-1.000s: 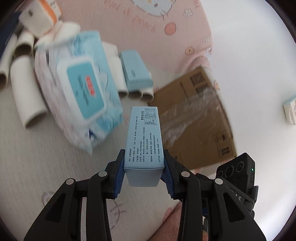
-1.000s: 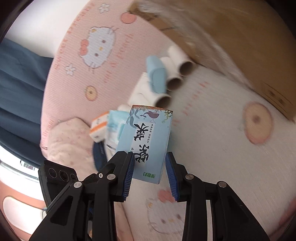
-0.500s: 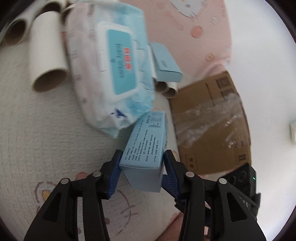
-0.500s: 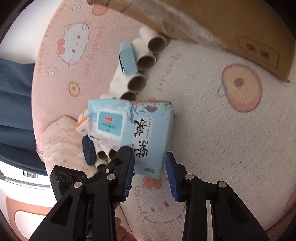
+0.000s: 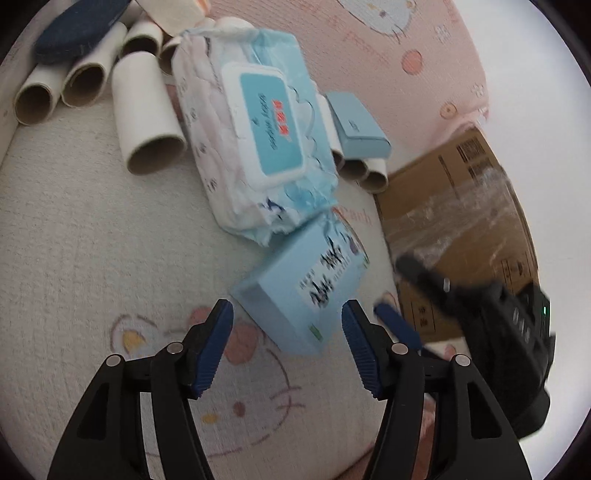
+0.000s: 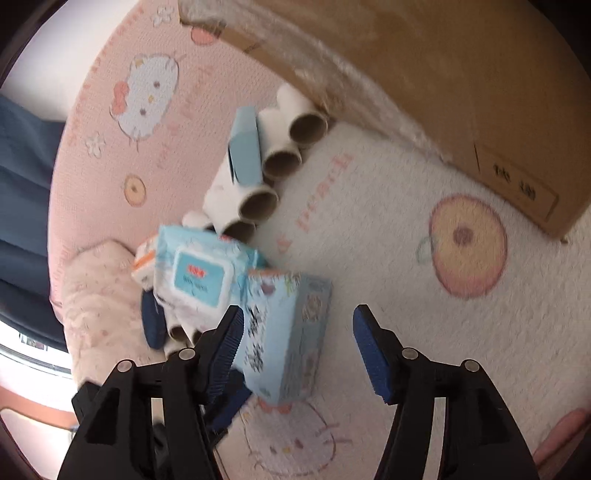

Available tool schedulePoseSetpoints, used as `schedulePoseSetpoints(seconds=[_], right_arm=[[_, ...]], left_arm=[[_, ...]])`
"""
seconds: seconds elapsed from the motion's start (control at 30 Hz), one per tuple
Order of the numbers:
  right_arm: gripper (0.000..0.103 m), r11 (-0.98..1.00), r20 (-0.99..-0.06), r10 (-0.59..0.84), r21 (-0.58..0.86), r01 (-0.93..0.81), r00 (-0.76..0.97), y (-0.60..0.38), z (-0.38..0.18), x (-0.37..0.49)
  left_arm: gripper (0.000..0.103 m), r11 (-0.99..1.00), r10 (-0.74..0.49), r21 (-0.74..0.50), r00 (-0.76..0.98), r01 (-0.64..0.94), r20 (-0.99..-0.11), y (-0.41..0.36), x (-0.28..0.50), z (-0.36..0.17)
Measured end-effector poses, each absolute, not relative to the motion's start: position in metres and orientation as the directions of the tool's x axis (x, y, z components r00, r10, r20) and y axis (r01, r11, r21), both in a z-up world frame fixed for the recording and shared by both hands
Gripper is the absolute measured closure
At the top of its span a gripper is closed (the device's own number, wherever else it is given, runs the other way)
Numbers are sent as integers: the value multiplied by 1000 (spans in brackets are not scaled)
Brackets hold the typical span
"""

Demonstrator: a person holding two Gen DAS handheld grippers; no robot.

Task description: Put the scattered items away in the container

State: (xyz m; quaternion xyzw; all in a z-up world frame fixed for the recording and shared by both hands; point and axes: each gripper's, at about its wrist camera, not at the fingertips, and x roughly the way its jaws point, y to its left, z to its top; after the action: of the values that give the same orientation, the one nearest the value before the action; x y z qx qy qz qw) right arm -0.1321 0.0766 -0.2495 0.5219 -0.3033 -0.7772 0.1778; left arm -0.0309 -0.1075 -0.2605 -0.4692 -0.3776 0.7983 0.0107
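Pink and white cloth with cat and peach pictures covers the soft round place [image 5: 92, 258] where I work.

From my left camera I see my left gripper [image 5: 288, 334] low over the cloth. Its jaws are opening and nothing is pressed between them. A light blue box [image 5: 295, 291] with dark writing lies on the cloth just past the tips, and the blue pads do not touch it. Its far end touches a pack of wipes [image 5: 255, 147] with a blue lid. Paper tubes [image 5: 147, 122] lie to the left of the pack. A dark blue flat thing [image 5: 77, 29] sits on top of some of them. More tubes and a small blue box [image 5: 358, 123] lie on the other side of the pack. A brown box [image 5: 461, 229] with shiny tape sits to the right, well apart from the wipes. Part of my other gripper shows in front of it, but it is blurry.

From my right camera I see my right gripper [image 6: 297, 347]. Its jaws are opening too. The light blue box [image 6: 288, 332] is between them, near the left pad, but the picture is too blurry to tell if they touch. The right pad is clear of it. The brown box [image 6: 443, 92] fills the top of this view.
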Motion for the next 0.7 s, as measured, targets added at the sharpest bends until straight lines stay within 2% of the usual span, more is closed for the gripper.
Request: schedulePoseSetpoints(seconds=[0.2,0.37,0.5,0.6,0.7], right_arm=[[44,-776,-666,-583,626,77,-466,64,-238,-147],[44,-812,-667,-561,560,166,-490,49,-236,-156],[66,-823,-689,-561,522,223,-458,40,-242,-163],[71,-817,-706,-576,520,250,-413,33,-249,-165],[71,-826,-723,-564,499,263,-399,31,-247,-160]], left_arm=[[38,-711,376,-609,-542,351,-752,-105,-37,-268],[47,-687,393,-625,-535,371,-748,-116,-37,-276],[55,-699,396,-625,-539,348,-743,-114,-44,-273],[57,-733,375,-596,-537,327,-756,-115,-48,-267],[57,-729,387,-603,-531,325,-754,-124,-50,-268]])
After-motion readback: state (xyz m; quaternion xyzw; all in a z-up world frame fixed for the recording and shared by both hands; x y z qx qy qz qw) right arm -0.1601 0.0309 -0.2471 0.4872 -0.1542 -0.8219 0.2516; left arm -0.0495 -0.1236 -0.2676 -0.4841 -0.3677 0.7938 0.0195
